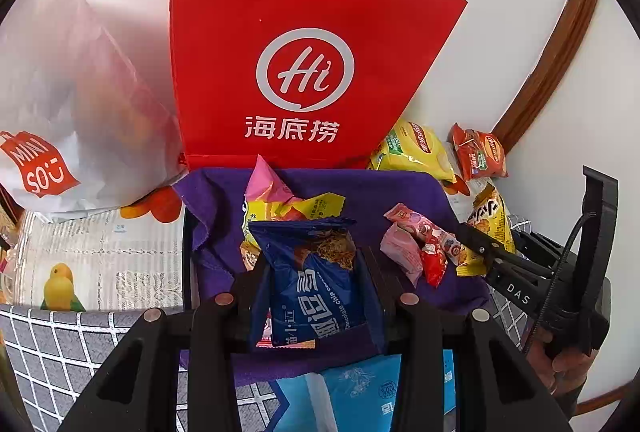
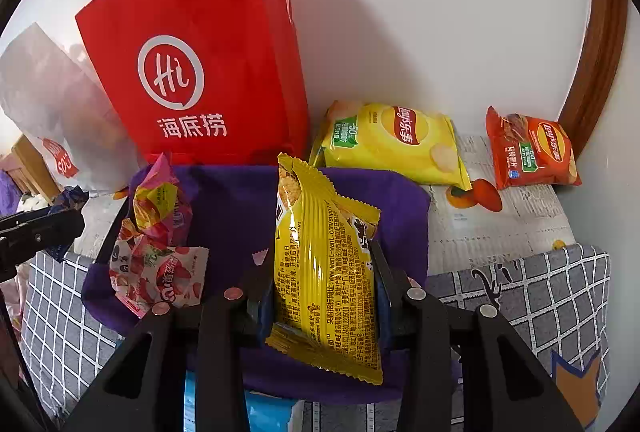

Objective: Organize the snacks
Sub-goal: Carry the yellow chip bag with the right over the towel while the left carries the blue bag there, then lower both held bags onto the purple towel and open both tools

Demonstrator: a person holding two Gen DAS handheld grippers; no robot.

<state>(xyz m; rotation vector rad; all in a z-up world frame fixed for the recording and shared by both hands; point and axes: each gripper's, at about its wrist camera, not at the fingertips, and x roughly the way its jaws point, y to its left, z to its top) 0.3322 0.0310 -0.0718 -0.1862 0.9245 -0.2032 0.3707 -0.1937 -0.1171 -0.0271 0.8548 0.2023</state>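
Note:
My left gripper (image 1: 314, 272) is shut on a blue cookie packet (image 1: 320, 284) and holds it over a purple cloth-lined box (image 1: 392, 192). My right gripper (image 2: 322, 268) is shut on a yellow snack packet (image 2: 324, 272) over the same purple box (image 2: 236, 208). The right gripper (image 1: 476, 252) with its yellow packet (image 1: 490, 220) shows at the right of the left wrist view. Pink and red small packets (image 1: 416, 248) and a pink-yellow packet (image 1: 276, 196) lie in the box. They also show in the right wrist view (image 2: 160, 256).
A red paper bag (image 1: 288, 72) stands behind the box, with a white Miniso bag (image 1: 60, 112) to its left. A yellow Lay's bag (image 2: 396, 144) and an orange Lay's bag (image 2: 532, 152) lie by the wall at the right. A blue packet (image 1: 360, 392) lies in front of the box.

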